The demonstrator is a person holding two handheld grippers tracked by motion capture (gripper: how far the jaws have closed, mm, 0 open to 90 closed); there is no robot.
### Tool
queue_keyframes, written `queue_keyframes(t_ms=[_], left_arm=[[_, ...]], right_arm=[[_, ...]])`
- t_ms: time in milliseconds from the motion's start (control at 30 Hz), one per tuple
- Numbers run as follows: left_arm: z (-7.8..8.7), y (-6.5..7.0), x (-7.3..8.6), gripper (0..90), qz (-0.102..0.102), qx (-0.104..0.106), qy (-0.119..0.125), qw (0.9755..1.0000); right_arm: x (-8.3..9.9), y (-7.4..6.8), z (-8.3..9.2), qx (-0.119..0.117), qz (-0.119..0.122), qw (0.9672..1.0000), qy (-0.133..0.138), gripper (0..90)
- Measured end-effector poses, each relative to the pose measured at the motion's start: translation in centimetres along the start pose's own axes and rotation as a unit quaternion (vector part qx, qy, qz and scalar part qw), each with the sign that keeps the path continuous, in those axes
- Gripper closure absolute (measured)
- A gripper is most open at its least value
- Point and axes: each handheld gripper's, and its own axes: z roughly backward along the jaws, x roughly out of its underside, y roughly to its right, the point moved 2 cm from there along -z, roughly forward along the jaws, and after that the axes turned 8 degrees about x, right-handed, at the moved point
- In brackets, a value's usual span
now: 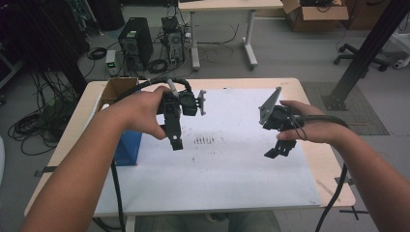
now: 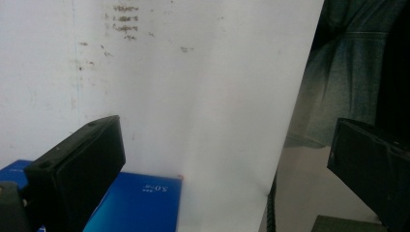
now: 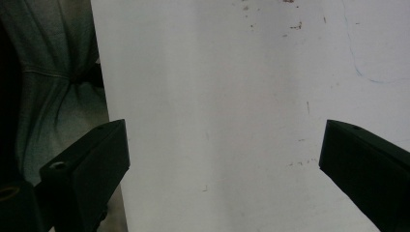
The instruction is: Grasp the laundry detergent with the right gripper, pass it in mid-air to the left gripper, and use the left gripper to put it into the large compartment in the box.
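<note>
A: Hovering over the white sheet (image 1: 232,164), both tools hold nothing. The left hand-held gripper (image 1: 175,141) has its jaws spread wide, and so does the right hand-held gripper (image 1: 276,151); each gripper view shows bare paper between the jaws.

B: What are they likely after?

A: My guess is the blue box (image 1: 128,150), since it is the thing nearest the left one. It stands at the sheet's left edge on the desk (image 1: 316,111), just beside the left hand, with a brown cardboard box (image 1: 116,89) behind it.

B: How does it look?

A: Glossy blue card, flat faces, sharp corners, some small white print on it in the left gripper view (image 2: 140,203). It seems light and stiff.

B: What could go wrong?

A: Coming in at an angle, a jaw could nudge the box rather than straddle it and push it off the desk's left side. A slick face might also slip if only a corner is pinched.
</note>
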Motion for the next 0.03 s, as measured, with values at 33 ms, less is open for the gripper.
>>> queue_keyframes(t_ms=[33], left_arm=[[0.02,0.01,0.03,0.2,0.0,0.0,0.0,1.0]], right_arm=[[0.0,0.0,0.0,0.0,0.0,1.0,0.0,3.9]])
